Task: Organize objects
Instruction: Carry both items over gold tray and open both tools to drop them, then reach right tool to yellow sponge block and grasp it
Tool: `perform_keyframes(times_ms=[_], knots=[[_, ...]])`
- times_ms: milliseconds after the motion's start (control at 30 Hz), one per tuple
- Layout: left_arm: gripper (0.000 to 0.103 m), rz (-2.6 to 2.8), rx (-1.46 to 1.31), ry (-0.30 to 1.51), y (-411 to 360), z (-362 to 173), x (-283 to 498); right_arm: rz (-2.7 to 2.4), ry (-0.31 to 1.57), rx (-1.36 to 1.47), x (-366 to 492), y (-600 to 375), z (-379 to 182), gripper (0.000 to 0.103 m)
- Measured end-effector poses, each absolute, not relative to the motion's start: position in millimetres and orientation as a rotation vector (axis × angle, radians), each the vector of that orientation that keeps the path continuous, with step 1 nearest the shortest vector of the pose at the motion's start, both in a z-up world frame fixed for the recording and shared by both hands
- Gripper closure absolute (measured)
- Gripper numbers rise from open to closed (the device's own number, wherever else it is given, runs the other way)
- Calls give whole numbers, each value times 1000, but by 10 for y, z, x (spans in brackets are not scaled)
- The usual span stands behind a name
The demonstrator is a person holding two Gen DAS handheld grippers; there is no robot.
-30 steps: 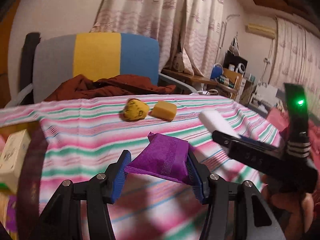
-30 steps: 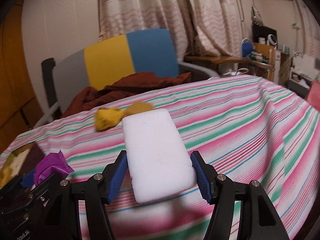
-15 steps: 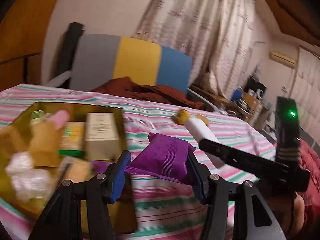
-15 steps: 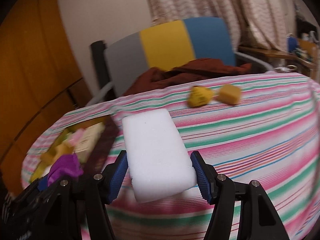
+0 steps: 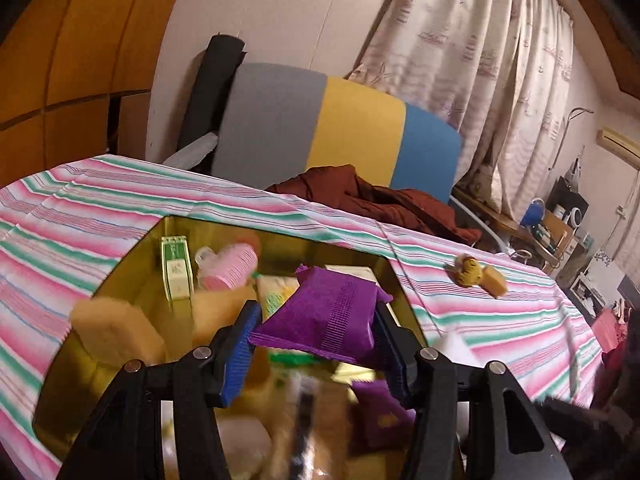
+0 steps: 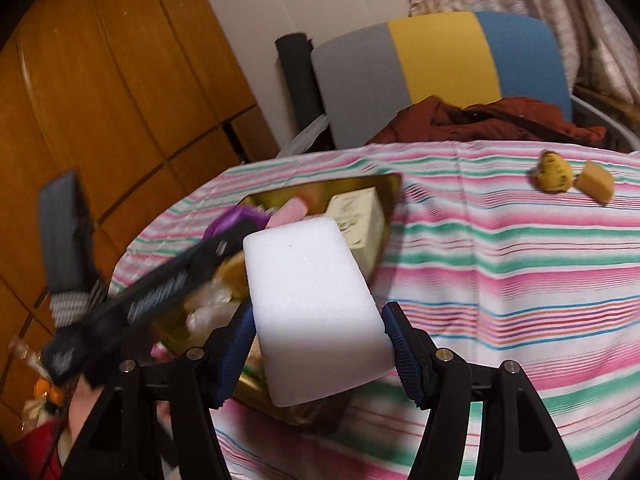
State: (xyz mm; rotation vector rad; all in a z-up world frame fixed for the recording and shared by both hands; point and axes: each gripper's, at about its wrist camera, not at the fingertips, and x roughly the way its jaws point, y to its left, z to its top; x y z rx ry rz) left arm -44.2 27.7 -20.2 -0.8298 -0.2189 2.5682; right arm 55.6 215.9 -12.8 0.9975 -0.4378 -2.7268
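Left gripper (image 5: 316,346) fingers part-open, clamped on ribbed purple sponge pad (image 5: 324,316), held over gold tin tray (image 5: 132,258) for drop-in. Right gripper (image 6: 318,354) fingers likewise grip white foam block (image 6: 316,304) above tray's near edge. Yellow sponges (image 6: 554,176) remain on striped surface (image 6: 500,264), probably next.

Dim warm light, fisheye warping, motion blur.

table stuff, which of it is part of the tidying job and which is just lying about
Part of the job:
- purple comb, clamped in the left gripper
- white foam block, clamped in the right gripper
- gold tin, already holding small items
- yellow crumpled lump and tan sponge piece, loose on the striped tablecloth

Just lying about:
- chair
- red-brown cloth
- curtains
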Motion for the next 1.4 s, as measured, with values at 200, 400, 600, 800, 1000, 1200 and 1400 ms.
perform_keyframes(times_ms=[200, 400, 600, 800, 1000, 1200, 1400], knots=[[46, 2552, -893, -225, 303, -211, -777, -2672, -419, 1052, 478, 1935, -221, 34], [38, 2522, -971, -241, 359, -231, -885, -2636, -396, 1070, 458, 1806, -259, 23], [31, 2603, -925, -333, 174, -151, -713, -2669, -372, 1051, 526, 1861, -252, 19], [30, 2674, -883, -341, 95, -103, -466, -2701, -429, 1086, 538, 2034, -328, 19], [30, 2659, -849, -270, 261, -71, -216, -2756, -469, 1045, 579, 2234, -273, 19], [30, 2555, -824, -119, 679, -64, 21, -2832, -525, 1040, 580, 2577, -258, 19], [30, 2441, -789, -15, 1099, -8, 221, -2895, -535, 1060, 590, 2939, -297, 19]])
